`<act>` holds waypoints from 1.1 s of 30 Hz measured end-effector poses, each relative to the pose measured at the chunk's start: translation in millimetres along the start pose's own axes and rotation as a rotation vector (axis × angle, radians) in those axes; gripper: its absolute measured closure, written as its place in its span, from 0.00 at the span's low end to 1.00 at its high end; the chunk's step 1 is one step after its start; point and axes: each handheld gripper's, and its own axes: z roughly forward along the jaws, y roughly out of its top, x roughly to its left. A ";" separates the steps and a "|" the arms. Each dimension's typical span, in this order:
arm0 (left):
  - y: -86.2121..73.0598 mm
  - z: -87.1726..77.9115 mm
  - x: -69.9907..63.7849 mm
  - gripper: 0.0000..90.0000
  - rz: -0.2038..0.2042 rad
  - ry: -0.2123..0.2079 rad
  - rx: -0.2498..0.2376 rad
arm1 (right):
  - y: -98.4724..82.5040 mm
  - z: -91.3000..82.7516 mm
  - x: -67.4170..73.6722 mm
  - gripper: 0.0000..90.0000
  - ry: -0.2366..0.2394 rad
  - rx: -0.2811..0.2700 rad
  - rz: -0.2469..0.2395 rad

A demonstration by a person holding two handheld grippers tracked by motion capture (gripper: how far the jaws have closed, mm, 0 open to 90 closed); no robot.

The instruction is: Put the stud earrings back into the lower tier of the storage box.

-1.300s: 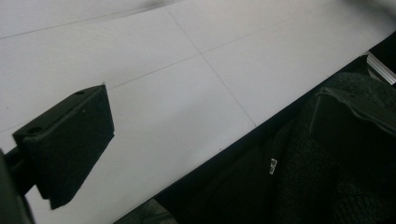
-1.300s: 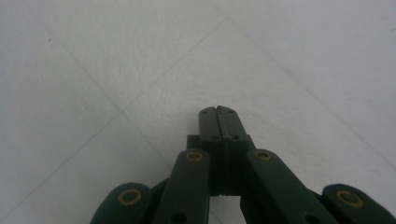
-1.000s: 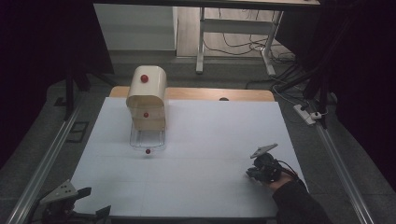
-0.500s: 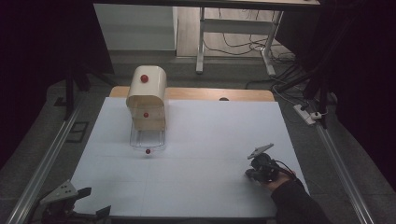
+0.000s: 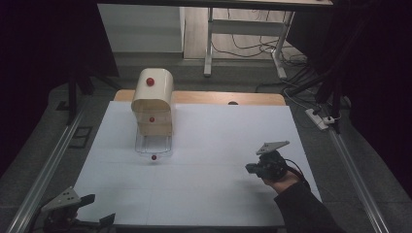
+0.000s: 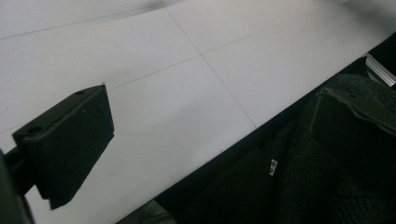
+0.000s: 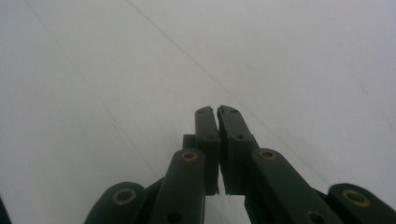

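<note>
The bread box (image 5: pixel 152 104) stands at the far left of the white table (image 5: pixel 218 194), its rolling lid raised, with a clear tray (image 5: pixel 153 144) drawn out in front and one red knob (image 5: pixel 154 157) on the tray's near edge; other red knobs sit on the lid and the front. Nothing lies in the tray as far as can be made out, and no loose object shows on the table, so the work looks barely begun or between steps, with the box untouched by either tool. The right gripper (image 5: pixel 250 168) hovers over the near right of the table, well apart from the box; its jaws are closed pad to pad with nothing between them, having just finished closing. The left gripper (image 5: pixel 99 213) rests at the near left corner, jaws spread wide and empty, one pad (image 6: pixel 70 140) over bare table.
</note>
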 end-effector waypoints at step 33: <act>1.0 2.1 -2.1 0.00 0.030 0.007 0.013 | 114.7 72.3 56.5 0.97 0.171 -0.168 -0.111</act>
